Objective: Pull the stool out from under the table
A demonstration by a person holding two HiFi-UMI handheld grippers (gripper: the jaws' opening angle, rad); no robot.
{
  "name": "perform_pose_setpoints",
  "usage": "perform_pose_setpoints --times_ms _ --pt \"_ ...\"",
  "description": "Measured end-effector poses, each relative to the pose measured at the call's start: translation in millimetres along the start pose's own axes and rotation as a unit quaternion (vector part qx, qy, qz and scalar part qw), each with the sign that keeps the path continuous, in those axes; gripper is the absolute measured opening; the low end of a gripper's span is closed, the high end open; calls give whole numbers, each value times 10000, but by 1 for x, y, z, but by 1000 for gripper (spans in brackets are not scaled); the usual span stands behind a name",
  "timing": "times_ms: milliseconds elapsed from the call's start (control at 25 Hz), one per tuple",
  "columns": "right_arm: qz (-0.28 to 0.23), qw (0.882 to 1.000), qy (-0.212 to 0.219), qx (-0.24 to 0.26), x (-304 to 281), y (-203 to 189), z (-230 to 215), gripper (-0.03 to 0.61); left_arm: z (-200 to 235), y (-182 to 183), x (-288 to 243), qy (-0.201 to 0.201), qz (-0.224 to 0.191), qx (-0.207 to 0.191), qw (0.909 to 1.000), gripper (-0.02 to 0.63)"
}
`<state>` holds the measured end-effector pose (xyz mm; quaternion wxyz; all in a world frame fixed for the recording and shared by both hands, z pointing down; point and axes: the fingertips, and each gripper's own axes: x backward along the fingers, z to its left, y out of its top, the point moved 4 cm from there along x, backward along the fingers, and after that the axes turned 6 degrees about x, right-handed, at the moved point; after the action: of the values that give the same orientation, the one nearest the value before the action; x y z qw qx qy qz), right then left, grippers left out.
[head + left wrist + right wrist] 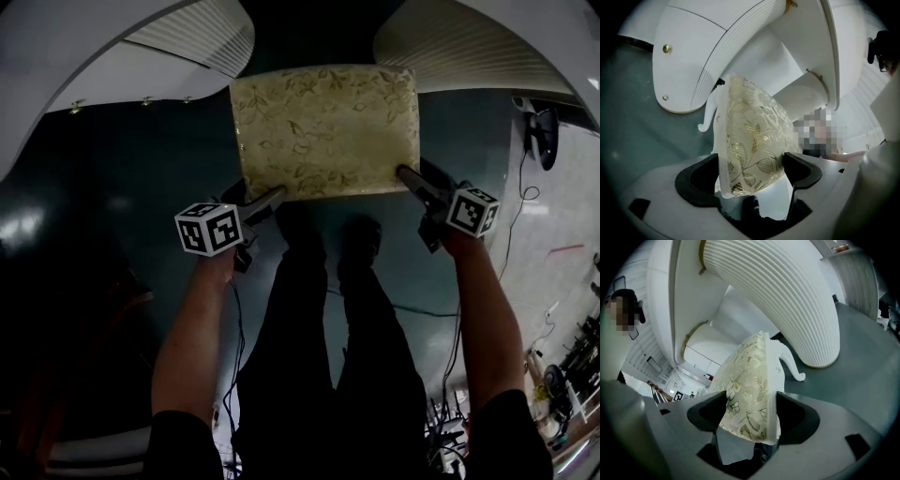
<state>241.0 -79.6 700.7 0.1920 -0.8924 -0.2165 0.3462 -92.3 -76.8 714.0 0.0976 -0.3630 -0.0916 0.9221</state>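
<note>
The stool (323, 127), with a gold leaf-patterned cushion and a white frame, stands on the dark floor between two white ribbed parts of the table (141, 56). My left gripper (277, 195) is at its near left corner. In the left gripper view both pads (705, 176) touch the stool (750, 136), so this gripper (750, 173) is shut on it. My right gripper (405, 173) is at the near right corner. In the right gripper view that gripper (751, 411) has its jaws spread wide, with the corner of the stool (750, 380) between them.
The person's dark-trousered legs (328, 309) stand just behind the stool. Cables (441, 309) trail over the floor at the right, near some equipment (572, 366). A curved white stool leg (792, 366) stands close to the ribbed table base (787, 296).
</note>
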Motion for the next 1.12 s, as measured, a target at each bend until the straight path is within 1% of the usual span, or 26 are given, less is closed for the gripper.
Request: perform_pose_setpoints --times_ms 40,200,400,480,560,720,840,960,1040,1120 --pt "52 10000 10 -66 0 3 -1 281 -2 3 -1 54 72 51 9999 430" --pt "466 9985 -40 -296 3 20 3 281 -12 4 1 130 326 508 9981 430" --pt "479 9983 100 -307 -7 16 -5 281 -11 11 4 299 410 324 9982 430" --pt "638 9970 98 -424 -4 14 -4 281 -12 8 5 336 489 424 9973 430" --pt "695 9966 60 -444 -1 17 -8 281 -14 6 1 289 505 535 9969 430" --pt "643 9977 5 -208 -5 20 -6 281 -8 2 -2 227 237 612 9976 430" --pt "581 9980 -212 -104 -4 22 -4 281 -6 -1 -5 151 133 661 9976 430" --pt "584 9977 -299 -145 -3 21 -2 281 -7 -6 -2 131 299 743 9967 430" --pt "555 9976 -362 -178 -1 22 -2 281 -7 -6 -2 50 437 742 9963 430" --pt "543 9975 -418 -185 0 24 -4 281 -8 -4 -4 -22 473 743 9961 430"
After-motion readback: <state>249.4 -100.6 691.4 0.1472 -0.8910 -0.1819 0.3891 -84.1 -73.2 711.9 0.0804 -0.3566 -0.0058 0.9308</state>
